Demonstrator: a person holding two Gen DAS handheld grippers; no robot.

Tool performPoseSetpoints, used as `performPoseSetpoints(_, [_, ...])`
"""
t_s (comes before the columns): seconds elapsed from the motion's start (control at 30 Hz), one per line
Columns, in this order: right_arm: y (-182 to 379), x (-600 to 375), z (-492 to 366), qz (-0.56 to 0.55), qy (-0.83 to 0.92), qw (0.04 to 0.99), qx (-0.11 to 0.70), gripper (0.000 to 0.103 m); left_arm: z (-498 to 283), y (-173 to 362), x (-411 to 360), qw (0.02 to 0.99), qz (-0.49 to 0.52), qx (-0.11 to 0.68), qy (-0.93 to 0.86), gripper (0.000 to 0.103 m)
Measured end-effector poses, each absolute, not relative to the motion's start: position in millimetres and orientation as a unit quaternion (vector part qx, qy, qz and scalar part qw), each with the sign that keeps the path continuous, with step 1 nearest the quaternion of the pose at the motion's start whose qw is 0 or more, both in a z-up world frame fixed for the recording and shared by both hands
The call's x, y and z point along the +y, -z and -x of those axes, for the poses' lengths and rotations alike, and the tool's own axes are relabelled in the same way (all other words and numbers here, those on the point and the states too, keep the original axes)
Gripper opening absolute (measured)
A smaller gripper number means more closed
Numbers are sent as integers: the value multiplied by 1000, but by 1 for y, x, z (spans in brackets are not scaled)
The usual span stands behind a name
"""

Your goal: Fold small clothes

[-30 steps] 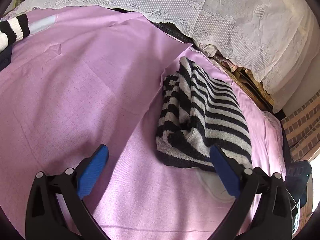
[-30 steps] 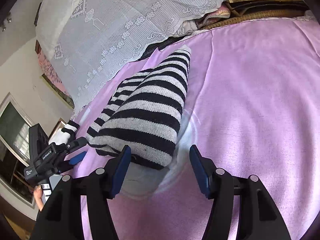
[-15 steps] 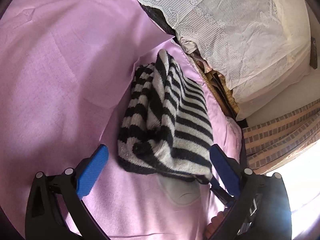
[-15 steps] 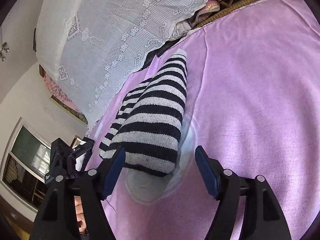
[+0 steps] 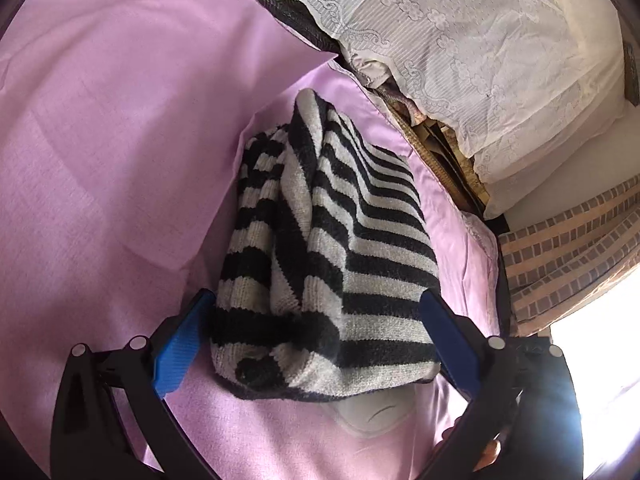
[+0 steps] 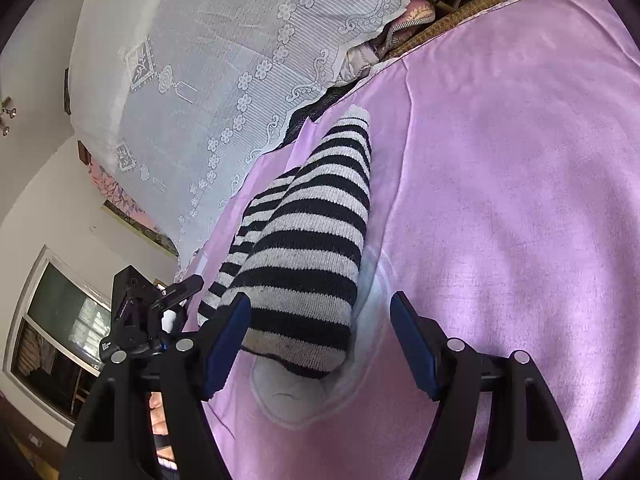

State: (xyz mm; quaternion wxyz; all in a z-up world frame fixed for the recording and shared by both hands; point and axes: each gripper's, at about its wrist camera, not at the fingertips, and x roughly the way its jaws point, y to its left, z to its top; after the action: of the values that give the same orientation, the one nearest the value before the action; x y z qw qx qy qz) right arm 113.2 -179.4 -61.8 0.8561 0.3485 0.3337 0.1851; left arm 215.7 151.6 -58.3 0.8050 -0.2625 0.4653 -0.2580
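Observation:
A folded black-and-white striped knit garment lies on the pink sheet, its rolled near end over a white patch in the sheet. My left gripper is open wide, with a blue pad on either side of the garment's near end, close to the knit or just touching it. In the right wrist view the same garment runs away from me. My right gripper is open around its near end, the knit close to the left pad and a gap at the right pad. The left gripper shows at the left.
A stack of bedding under a white lace cover rises just behind the garment. A woven mat edge and brick-patterned cloth lie to the right. A window is at the left. A hand shows under the right gripper's left finger.
The left gripper has swung toward the garment, from beside it to astride its near end. The right gripper's jaws widened a little and it rolled, staying at the garment's end.

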Motion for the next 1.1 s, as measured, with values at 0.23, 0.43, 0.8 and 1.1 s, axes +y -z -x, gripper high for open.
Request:
performPoseSetpoints(0.23, [63,-180,-154,-376,-191,840,341,73,-240,70,133,803,226,485,264,98])
performPoseSetpoints(0.43, [69,-169,-196,-372,-189,833,363,73,-254,72,127,805,212,478,279,98])
performPoseSetpoints(0.8, [72,-152,-202,-341,-201,842,366,77,-250,72,117,819,195,461,283,98])
performPoseSetpoints(1.1, [71,-143,-208,-320,-199,850,369,77,-246,71,109,836,173,447,268,98])
